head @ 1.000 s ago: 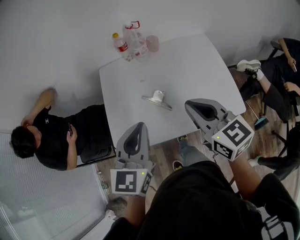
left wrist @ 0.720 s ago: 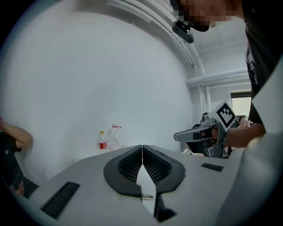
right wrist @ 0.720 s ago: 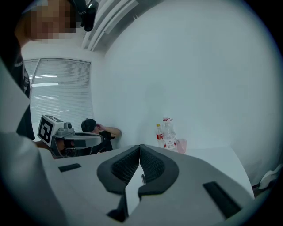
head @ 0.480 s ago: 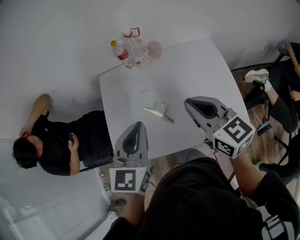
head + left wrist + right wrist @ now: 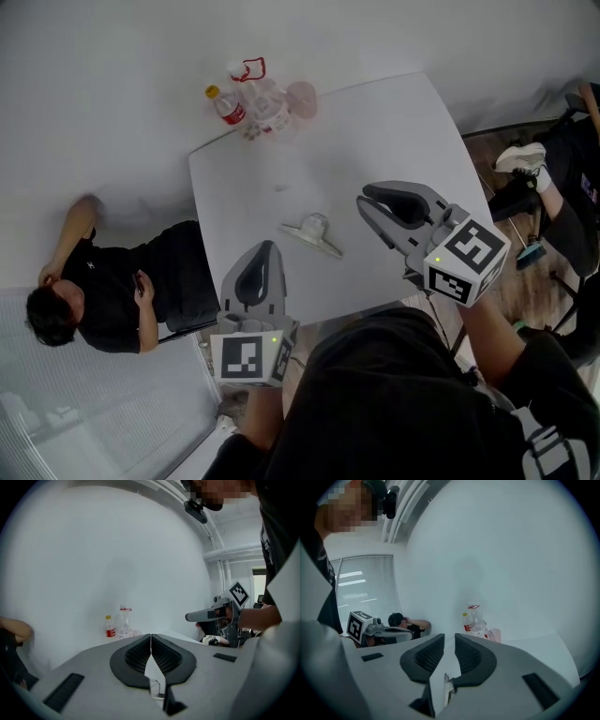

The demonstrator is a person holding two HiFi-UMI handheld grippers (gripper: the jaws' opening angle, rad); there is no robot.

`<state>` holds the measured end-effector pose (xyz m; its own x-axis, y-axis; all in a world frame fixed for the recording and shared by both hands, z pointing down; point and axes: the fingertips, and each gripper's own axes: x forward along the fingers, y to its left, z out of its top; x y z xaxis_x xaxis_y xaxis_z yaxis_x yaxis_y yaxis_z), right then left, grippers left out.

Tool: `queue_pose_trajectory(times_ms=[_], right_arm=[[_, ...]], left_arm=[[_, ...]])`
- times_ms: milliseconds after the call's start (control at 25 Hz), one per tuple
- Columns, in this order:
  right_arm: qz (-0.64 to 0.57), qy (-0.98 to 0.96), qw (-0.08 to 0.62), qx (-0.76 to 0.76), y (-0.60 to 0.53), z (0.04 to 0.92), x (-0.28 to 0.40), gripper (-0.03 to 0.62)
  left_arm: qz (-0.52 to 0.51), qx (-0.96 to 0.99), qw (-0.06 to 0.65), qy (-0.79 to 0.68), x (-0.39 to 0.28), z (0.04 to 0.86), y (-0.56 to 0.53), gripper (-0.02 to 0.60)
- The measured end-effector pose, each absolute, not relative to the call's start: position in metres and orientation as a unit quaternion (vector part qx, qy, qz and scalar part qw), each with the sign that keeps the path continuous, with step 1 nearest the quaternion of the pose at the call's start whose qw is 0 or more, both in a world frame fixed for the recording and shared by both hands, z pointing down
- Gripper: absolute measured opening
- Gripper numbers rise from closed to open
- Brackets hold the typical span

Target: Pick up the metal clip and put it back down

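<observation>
The metal clip lies mid-way on the surface, between the left gripper and the right gripper. Plastic bottles stand behind it at the far-left corner.

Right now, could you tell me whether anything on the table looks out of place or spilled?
Nothing stands out. The metal clip lies alone mid-table, the bottles and pink cup stand upright at the far corner, and no spill shows on the table.
</observation>
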<state>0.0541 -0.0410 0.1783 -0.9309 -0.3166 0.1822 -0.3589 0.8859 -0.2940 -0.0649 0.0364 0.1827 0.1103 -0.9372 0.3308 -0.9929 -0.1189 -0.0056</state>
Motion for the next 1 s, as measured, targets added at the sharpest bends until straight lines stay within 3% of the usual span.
queue_pose_trajectory(times_ms=[80,120,320,440,1000], right_arm=[[0.172,-0.97,0.066,0.161,-0.045,0.18,0.053,0.118],[0.169,-0.971,0.068,0.157,-0.048,0.181,0.053,0.122],[0.135,-0.973,0.11,0.15,-0.056,0.19,0.056,0.113],[0.131,-0.971,0.127,0.153,-0.061,0.199,0.054,0.06],[0.152,-0.964,0.184,0.114,-0.052,0.246,0.018,0.061]], left_arm=[[0.128,0.736,0.11,-0.656,-0.066,0.185,0.033,0.023],[0.128,0.735,0.109,-0.657,-0.066,0.186,0.031,0.023],[0.134,0.731,0.113,-0.659,-0.065,0.196,0.027,0.023],[0.135,0.727,0.121,-0.662,-0.07,0.207,0.028,0.023],[0.141,0.715,0.173,-0.662,-0.101,0.265,0.029,0.023]])
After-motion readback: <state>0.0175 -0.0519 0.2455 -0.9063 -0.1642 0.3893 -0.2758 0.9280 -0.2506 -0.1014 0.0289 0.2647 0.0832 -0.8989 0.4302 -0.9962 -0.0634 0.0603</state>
